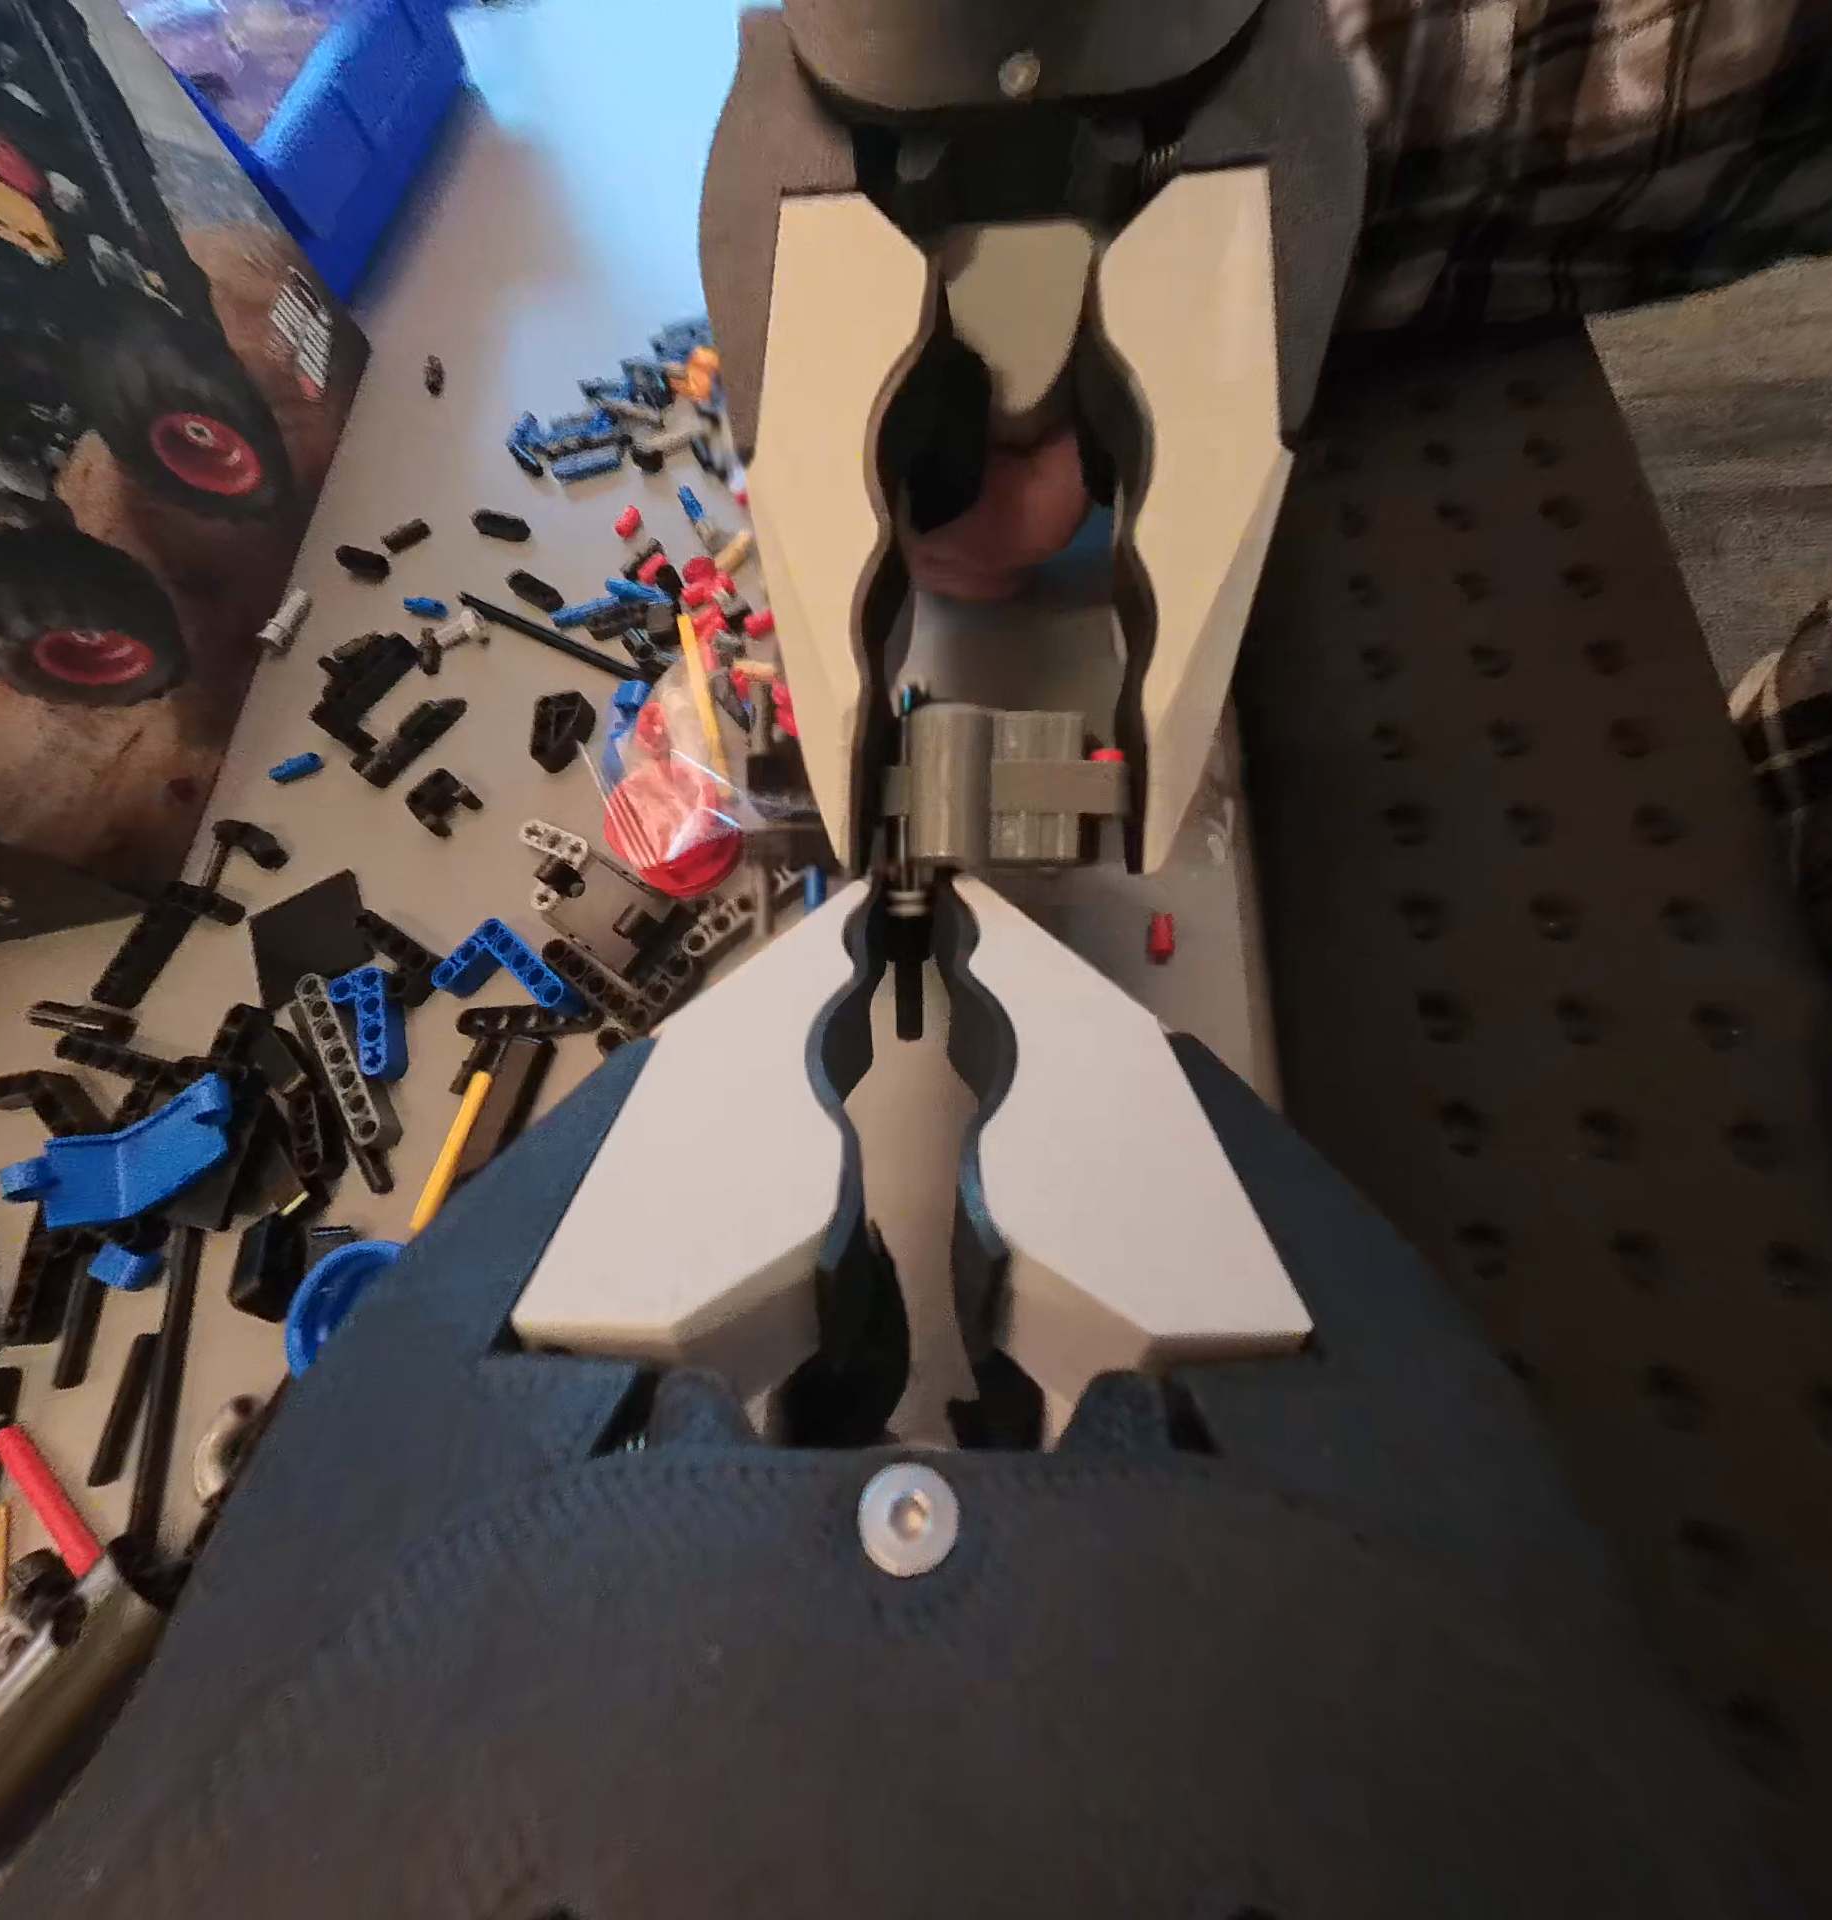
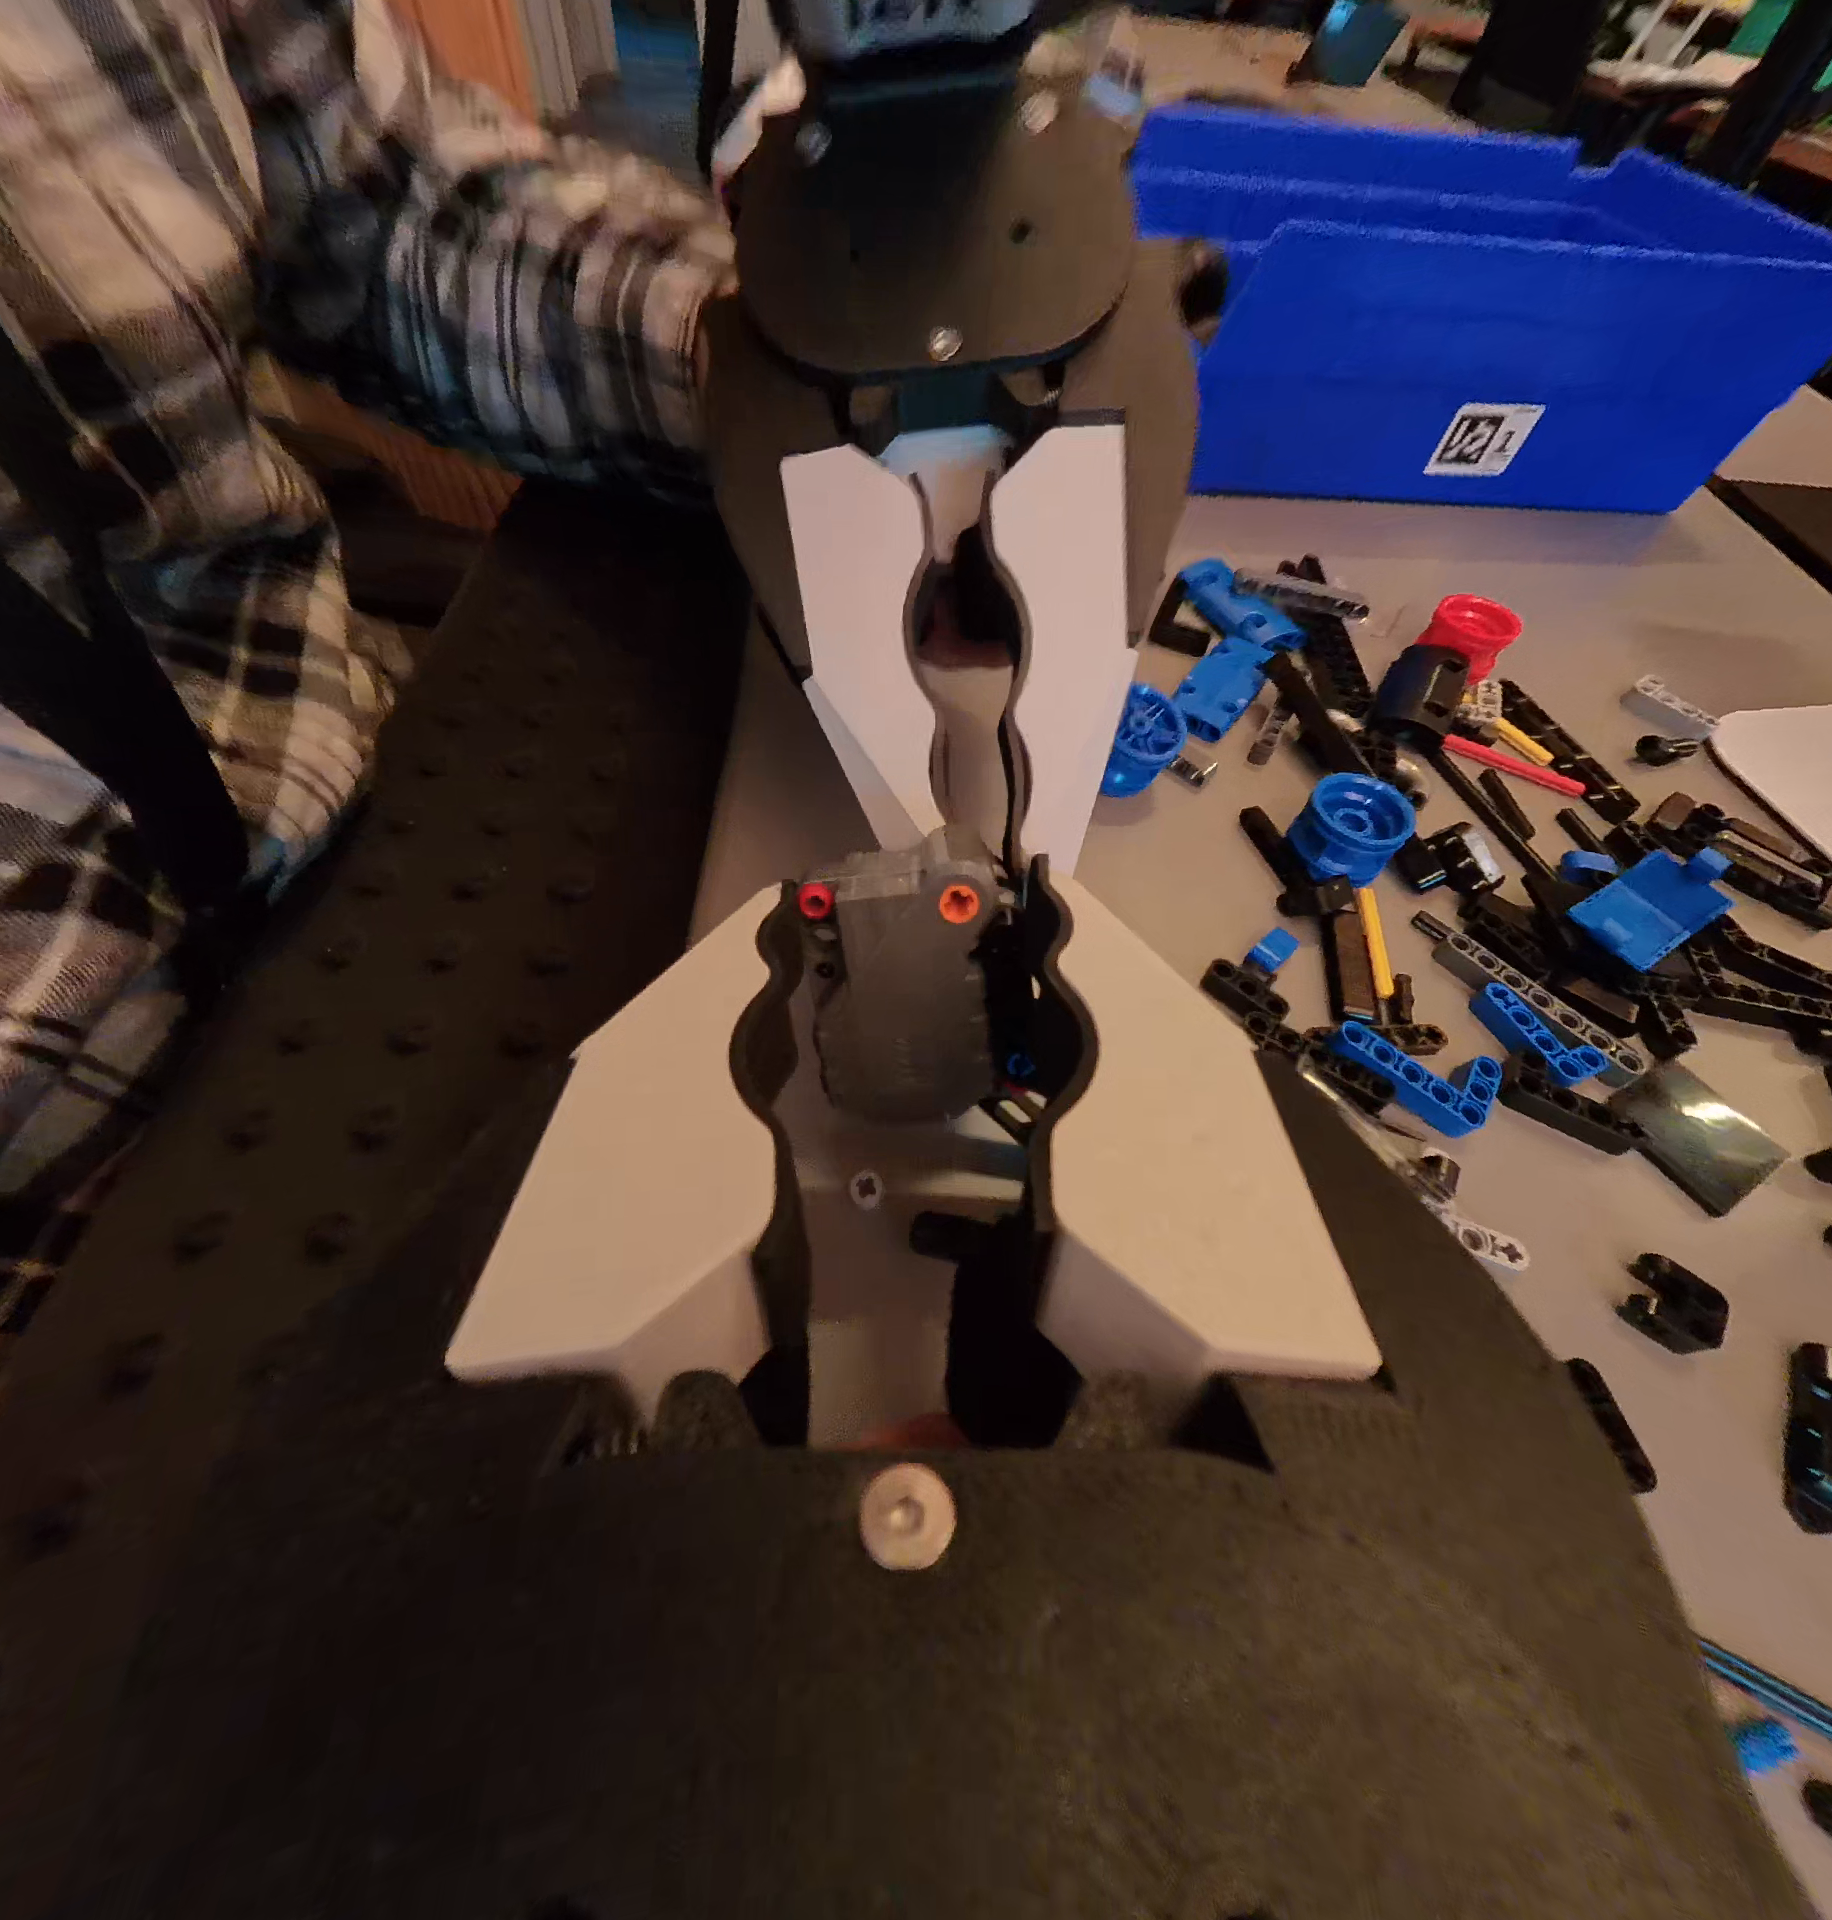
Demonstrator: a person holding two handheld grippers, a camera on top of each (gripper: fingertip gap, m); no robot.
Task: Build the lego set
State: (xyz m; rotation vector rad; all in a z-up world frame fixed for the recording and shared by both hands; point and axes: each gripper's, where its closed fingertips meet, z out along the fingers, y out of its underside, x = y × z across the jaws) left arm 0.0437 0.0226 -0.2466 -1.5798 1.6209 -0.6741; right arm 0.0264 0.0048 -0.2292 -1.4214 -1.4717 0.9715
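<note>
I am midway through a joining step: my right claw (image 2: 907,997) is clamped around a grey motor-like block (image 2: 896,997) with red pins (image 2: 814,900) at its far end, and my left claw (image 1: 907,961) pinches a thin black axle (image 1: 908,1003) whose tip meets that block's near side. The two claws face each other nose to nose, held just above the near edge of the table (image 1: 538,291).

As I judge it, the axle is being seated into the block — next I need to keep both pieces in line and push straight, without letting the thin axle twist between my fingertips.

The grey table is strewn with loose parts: black beams, blue angle beams (image 2: 1411,1081), blue wheel hubs (image 2: 1348,831), a red hub (image 2: 1471,629) and a clear bag of red pieces (image 1: 673,790). The set's box (image 1: 112,436) lies at the far left, a blue bin (image 2: 1494,343) beyond the parts. Beside the table runs a dark perforated surface (image 1: 1514,935) — and a plaid sleeve (image 2: 476,270) shows past it.
</note>
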